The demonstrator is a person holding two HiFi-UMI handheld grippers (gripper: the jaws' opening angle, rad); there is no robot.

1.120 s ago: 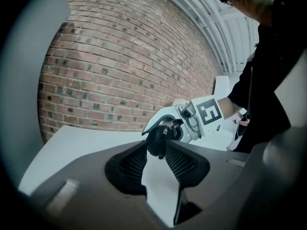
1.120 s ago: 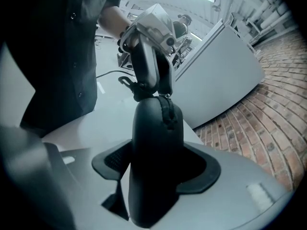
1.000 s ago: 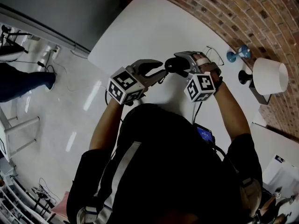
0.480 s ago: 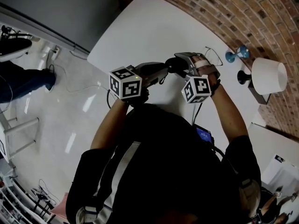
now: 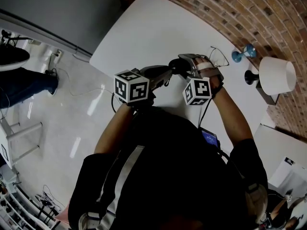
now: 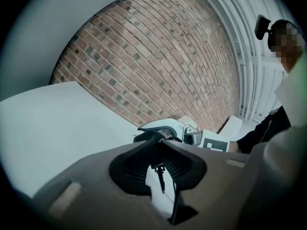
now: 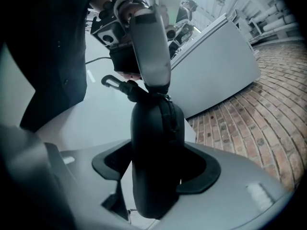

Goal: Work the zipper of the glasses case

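White table [image 5: 144, 28], glasses case [image 7: 156, 147] clamped in right jaws, left jaws pinching its zipper [image 7: 170, 118]

A white table [image 5: 158, 28] runs from the near left to the far right, its rounded near corner standing over a glossy pale floor [image 5: 62, 123]. The far edge of the table meets a brick wall [image 5: 268, 13]. Most of the top is bare. Towards the far right lie thin wire glasses [image 5: 219, 55]. Just right of them, close to the wall, is a small blue spool-shaped thing [image 5: 242, 53]. Further right is a lamp [image 5: 277, 77] with a white shade and a black foot. On the floor to the left, thin cables [image 5: 81, 90] trail away from the table.
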